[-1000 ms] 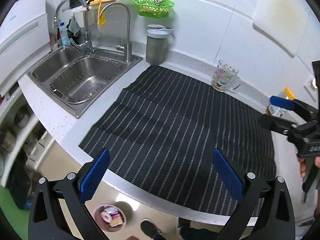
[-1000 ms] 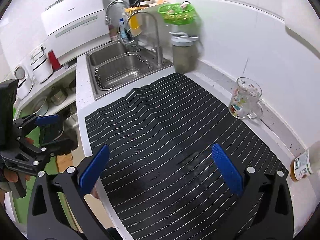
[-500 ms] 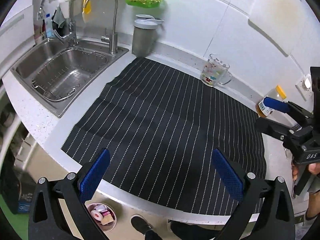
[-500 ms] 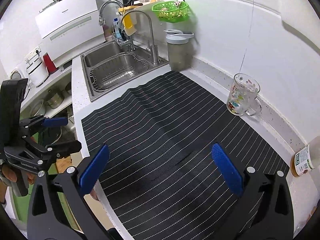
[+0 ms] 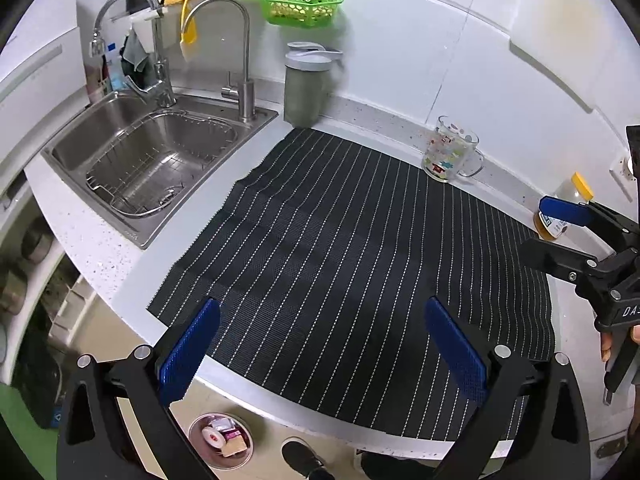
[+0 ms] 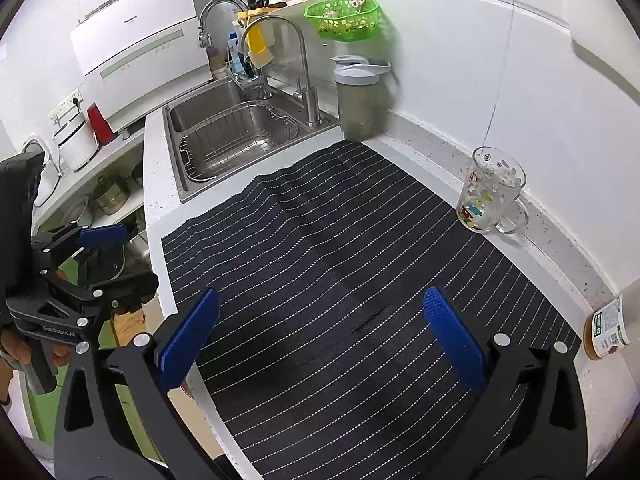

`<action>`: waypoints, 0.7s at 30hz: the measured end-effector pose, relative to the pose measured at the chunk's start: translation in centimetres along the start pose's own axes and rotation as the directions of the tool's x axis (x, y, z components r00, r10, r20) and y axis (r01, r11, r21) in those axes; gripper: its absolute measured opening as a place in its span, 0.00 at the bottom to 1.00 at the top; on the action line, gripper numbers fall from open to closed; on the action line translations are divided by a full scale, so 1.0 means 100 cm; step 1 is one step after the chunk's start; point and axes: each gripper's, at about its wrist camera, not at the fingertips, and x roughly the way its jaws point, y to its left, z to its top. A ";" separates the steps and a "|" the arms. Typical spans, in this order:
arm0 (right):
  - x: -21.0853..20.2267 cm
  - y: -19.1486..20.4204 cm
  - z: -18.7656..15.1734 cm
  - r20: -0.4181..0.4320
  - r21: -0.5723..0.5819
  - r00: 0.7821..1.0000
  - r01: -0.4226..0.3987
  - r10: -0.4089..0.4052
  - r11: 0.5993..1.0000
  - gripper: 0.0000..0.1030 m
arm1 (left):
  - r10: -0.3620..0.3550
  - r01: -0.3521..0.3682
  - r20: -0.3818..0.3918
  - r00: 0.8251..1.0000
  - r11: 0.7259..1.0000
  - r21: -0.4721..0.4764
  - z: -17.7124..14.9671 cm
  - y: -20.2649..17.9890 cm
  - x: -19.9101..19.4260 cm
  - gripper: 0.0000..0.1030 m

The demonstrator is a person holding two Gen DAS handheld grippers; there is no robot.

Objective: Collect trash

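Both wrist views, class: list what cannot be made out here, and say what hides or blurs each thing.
- Yellow-capped glass jar, left wrist view: partly covered by the right gripper; in the right wrist view the frame edge cuts off its top.
- Small round bin on the floor, left wrist view: contents too small to name.
- Green plastic wall basket, right wrist view: contents unclear.

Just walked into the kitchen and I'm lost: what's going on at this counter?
A person holds a gripper in each hand above the striped mat by the sink. The left gripper and right gripper are both open and hold nothing. The mat is bare; a glass mug and a jar stand along the wall. A small bin with scraps sits on the floor.
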 end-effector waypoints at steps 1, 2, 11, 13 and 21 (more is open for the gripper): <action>0.001 0.000 0.000 -0.001 0.000 1.000 -0.001 0.001 1.000 0.97 | 0.003 -0.003 0.002 1.000 1.000 0.000 0.001 0.000 0.000 0.95; 0.001 0.000 0.000 -0.001 -0.002 1.000 -0.002 0.002 1.000 0.97 | 0.003 -0.003 0.003 1.000 1.000 -0.001 0.001 0.001 0.000 0.95; 0.006 0.001 0.003 -0.007 -0.007 1.000 -0.004 0.004 1.000 0.97 | 0.012 -0.012 0.005 1.000 1.000 0.006 0.002 0.003 0.000 0.95; 0.006 0.001 0.003 -0.006 -0.006 1.000 -0.004 0.004 1.000 0.97 | 0.011 -0.011 0.007 1.000 1.000 0.008 0.003 0.003 -0.001 0.95; 0.006 0.001 0.003 -0.007 -0.006 1.000 -0.005 0.005 1.000 0.97 | 0.011 -0.011 0.008 1.000 1.000 0.008 0.003 0.002 0.000 0.95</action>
